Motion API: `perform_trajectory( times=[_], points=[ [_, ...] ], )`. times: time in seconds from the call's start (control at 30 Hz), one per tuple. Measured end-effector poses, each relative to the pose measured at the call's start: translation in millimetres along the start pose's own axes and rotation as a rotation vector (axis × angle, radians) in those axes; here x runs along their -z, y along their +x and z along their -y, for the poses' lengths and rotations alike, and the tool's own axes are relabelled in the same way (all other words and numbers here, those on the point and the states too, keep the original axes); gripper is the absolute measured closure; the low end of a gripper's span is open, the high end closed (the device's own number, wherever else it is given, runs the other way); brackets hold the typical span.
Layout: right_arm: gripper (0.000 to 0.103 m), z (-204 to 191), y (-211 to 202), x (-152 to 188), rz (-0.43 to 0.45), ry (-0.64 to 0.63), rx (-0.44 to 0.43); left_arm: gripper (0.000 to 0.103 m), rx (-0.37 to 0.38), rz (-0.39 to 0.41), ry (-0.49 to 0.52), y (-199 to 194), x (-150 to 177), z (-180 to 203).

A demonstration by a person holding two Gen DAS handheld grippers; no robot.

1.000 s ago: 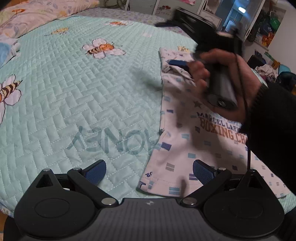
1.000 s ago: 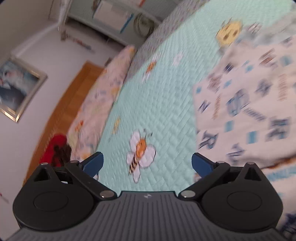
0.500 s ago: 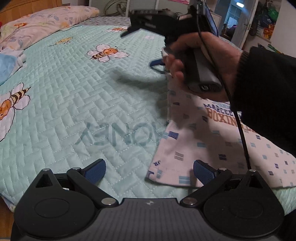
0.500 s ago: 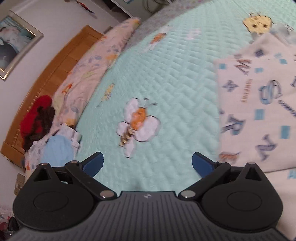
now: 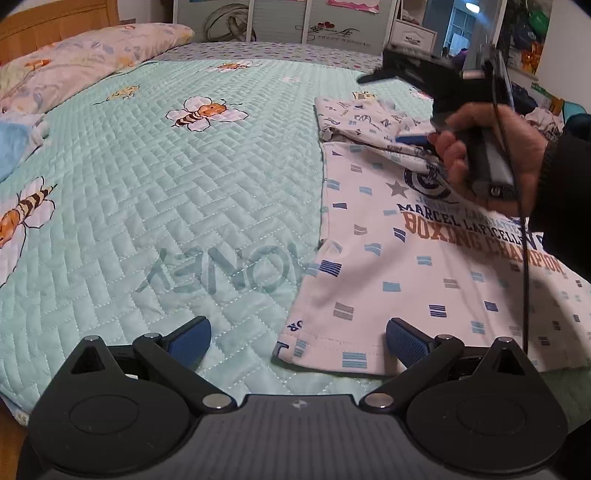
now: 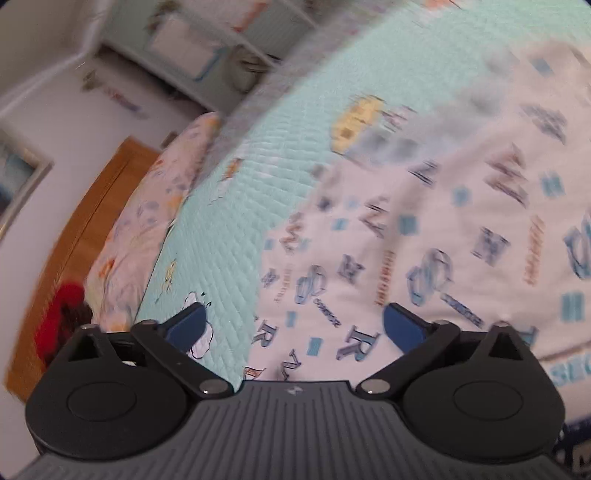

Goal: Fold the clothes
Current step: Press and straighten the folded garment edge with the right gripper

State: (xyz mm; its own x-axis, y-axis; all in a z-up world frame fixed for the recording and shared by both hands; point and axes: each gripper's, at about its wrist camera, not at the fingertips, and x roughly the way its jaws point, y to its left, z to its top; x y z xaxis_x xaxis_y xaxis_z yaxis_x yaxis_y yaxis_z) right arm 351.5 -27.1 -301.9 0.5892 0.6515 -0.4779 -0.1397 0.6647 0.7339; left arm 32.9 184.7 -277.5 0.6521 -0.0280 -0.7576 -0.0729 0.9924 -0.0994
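A white printed T-shirt point(image 5: 417, 266) with "BOXING CHAMPION" lettering lies flat on the right side of the mint quilted bedspread point(image 5: 166, 192). Its folded-over sleeve part with letter print sits at the far end point(image 5: 362, 122). My left gripper point(image 5: 297, 336) is open and empty just above the shirt's near hem corner. My right gripper point(image 6: 293, 323) is open and empty, low over the sleeve's letter print point(image 6: 424, 251); that view is blurred. In the left wrist view a hand holds the right gripper point(image 5: 413, 139) over the sleeve.
A floral pillow point(image 5: 85, 62) and wooden headboard point(image 5: 55, 22) lie at the far left. A blue and white cloth bundle point(image 5: 14, 144) sits at the left edge. Bee prints point(image 5: 203, 112) mark the quilt. Cupboards point(image 5: 280, 18) stand behind the bed.
The right gripper rose and swung left over the quilt, then came back down over the sleeve end of the shirt. My left gripper has hardly moved at the hem.
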Motion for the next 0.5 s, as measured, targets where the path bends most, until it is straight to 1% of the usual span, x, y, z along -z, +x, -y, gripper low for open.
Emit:
perform_trajectory(
  times=[0.07,0.13,0.2,0.27,0.33,0.37,0.4,0.43,0.5],
  points=[
    [0.002,-1.1,-13.7,-4.9,0.033,0.020,-0.059,0.002,0.000,-0.002,-0.004,0.2,-0.5,-0.3],
    [0.002,7.2,-43.9,-15.5,0.117,0.028,-0.089,0.002,-0.001,-0.001,-0.003,0.2,-1.0,0.4],
    [0.002,25.6,-76.3,-27.3,0.169,0.026,-0.048,0.002,0.005,0.001,-0.006,0.3,-1.4,0.2],
    [0.002,52.0,-100.9,-37.2,0.190,0.049,0.008,0.002,0.008,0.002,-0.007,0.7,-1.6,0.5],
    [0.002,81.4,-121.6,-46.1,0.227,0.094,0.056,0.002,0.008,-0.001,-0.007,1.3,-1.7,1.3],
    [0.001,96.8,-128.7,-52.3,0.250,0.134,0.062,0.002,0.005,-0.004,-0.002,1.7,-2.2,2.2],
    [0.001,111.7,-130.2,-58.0,0.258,0.178,0.057,0.002,0.002,-0.007,0.002,2.1,-2.7,3.1],
    [0.000,126.3,-126.9,-62.5,0.244,0.226,0.056,0.002,0.000,-0.008,0.005,2.2,-3.8,3.9],
    [0.008,141.5,-122.4,-69.0,0.209,0.285,0.066,0.002,-0.004,-0.012,0.009,2.3,-6.1,5.5]
  ],
)
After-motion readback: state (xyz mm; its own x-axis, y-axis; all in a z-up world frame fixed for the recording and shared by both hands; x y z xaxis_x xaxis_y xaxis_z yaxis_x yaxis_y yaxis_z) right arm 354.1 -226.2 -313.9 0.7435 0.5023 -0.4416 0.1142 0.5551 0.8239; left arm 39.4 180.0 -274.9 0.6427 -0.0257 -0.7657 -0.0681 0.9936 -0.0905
